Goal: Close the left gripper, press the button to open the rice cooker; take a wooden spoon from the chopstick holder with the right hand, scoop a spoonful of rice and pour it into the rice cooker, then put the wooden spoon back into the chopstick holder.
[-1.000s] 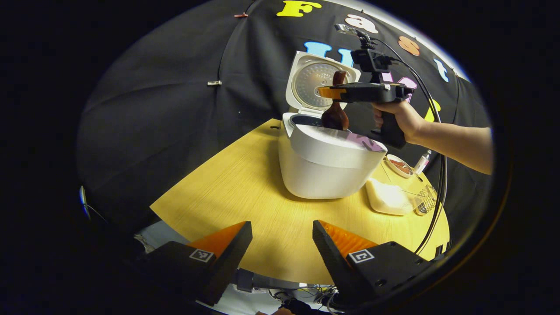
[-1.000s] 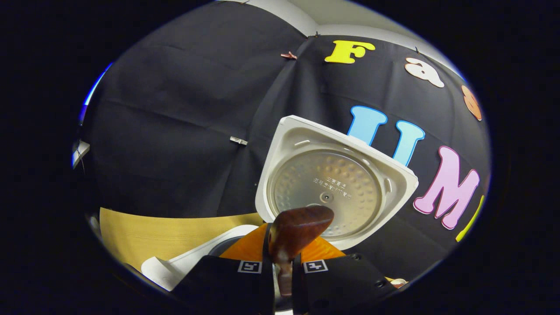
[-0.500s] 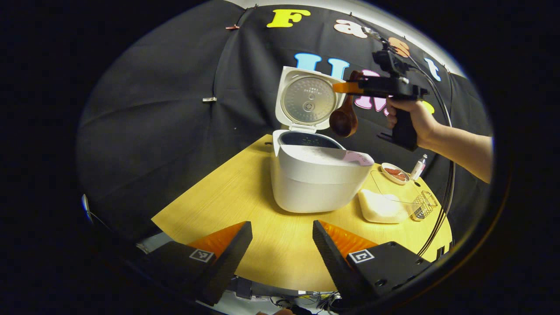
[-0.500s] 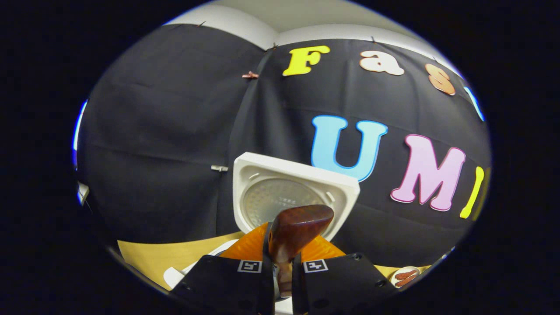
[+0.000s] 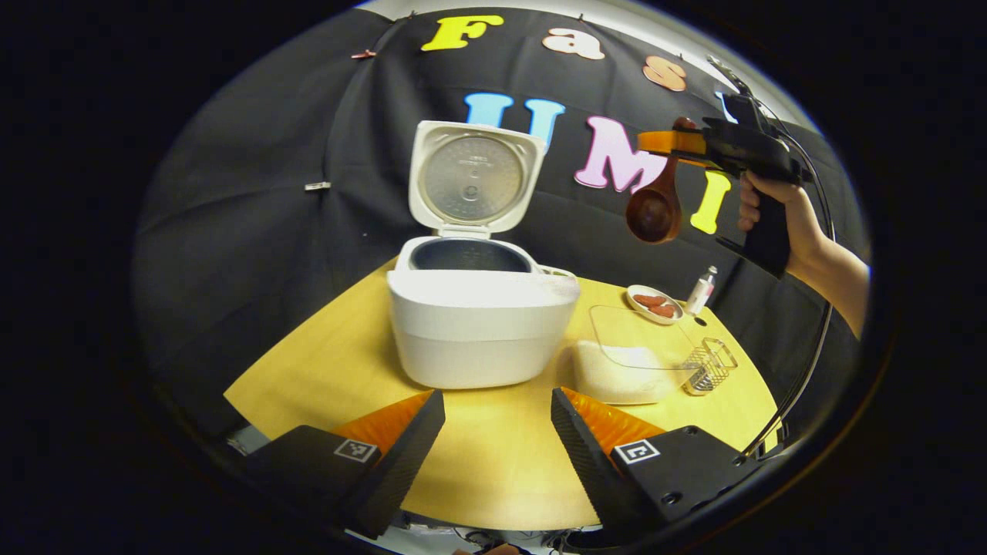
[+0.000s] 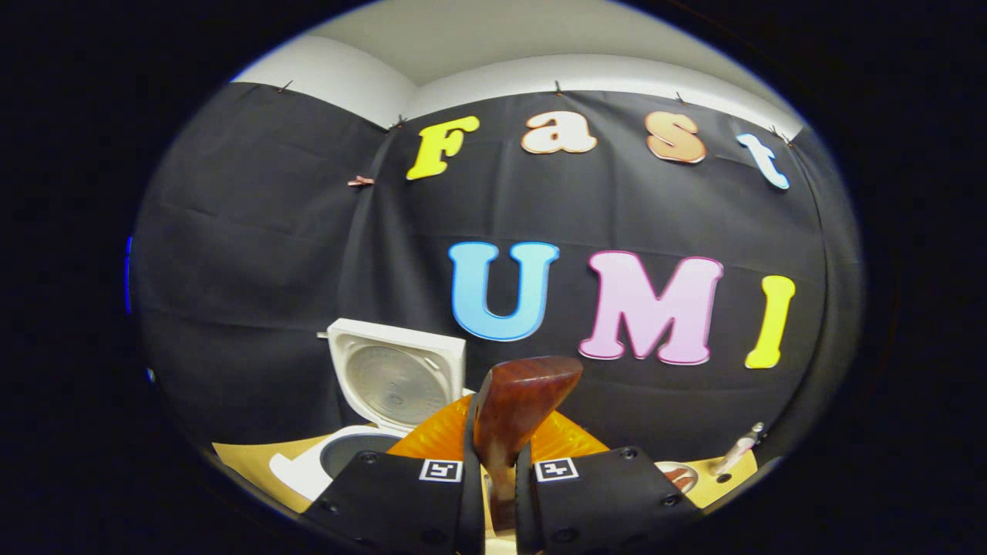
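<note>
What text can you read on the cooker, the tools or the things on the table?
Cooker lid: a few lines of small print on the inner plate, too small to read.
Bottle: any label is too small to read.
Tags on the left tool: square code patterns, no words or numbers.
None of these can be quoted.

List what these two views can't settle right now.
- Rice inside the rice cooker: left gripper view, its front wall hides the pot's bottom.
- Wooden spoon bowl contents: left gripper view, too dark and small.
- Spoon bowl: right gripper view, hidden below the right gripper fingers.
- Chopstick holder: contents too small.
</note>
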`<state>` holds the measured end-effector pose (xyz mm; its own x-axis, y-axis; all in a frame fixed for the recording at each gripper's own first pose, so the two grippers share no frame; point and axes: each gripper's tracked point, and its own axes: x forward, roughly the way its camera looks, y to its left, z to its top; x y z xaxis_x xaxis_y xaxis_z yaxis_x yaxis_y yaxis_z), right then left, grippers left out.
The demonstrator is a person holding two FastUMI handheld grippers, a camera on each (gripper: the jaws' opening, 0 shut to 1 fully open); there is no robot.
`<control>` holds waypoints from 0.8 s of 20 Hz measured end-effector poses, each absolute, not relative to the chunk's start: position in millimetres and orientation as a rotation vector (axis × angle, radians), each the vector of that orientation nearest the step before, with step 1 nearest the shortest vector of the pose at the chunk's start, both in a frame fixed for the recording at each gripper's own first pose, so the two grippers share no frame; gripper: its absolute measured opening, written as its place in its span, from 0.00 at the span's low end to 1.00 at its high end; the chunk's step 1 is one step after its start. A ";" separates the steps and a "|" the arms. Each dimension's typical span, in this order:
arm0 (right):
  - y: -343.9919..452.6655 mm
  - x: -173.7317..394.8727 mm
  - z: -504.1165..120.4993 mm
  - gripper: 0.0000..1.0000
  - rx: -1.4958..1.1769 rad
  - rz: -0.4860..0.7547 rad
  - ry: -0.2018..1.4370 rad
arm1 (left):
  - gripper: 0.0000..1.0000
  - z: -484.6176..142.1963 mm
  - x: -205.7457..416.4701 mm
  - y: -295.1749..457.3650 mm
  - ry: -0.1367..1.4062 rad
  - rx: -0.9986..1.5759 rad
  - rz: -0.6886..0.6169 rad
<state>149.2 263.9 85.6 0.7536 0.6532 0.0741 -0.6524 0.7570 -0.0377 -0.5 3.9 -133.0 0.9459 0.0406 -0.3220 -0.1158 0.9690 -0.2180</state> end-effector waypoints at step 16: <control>10.5 256.5 -35.8 0.19 0.209 0.353 0.195 | 0.96 -124.8 36.1 -121.2 0.389 -0.182 0.033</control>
<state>256.5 10.5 -35.8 0.9199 0.3613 -0.1526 -0.3212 0.9172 0.2356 36.1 -121.2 -124.8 0.9249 -0.0024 -0.3803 -0.0672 0.9832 -0.1697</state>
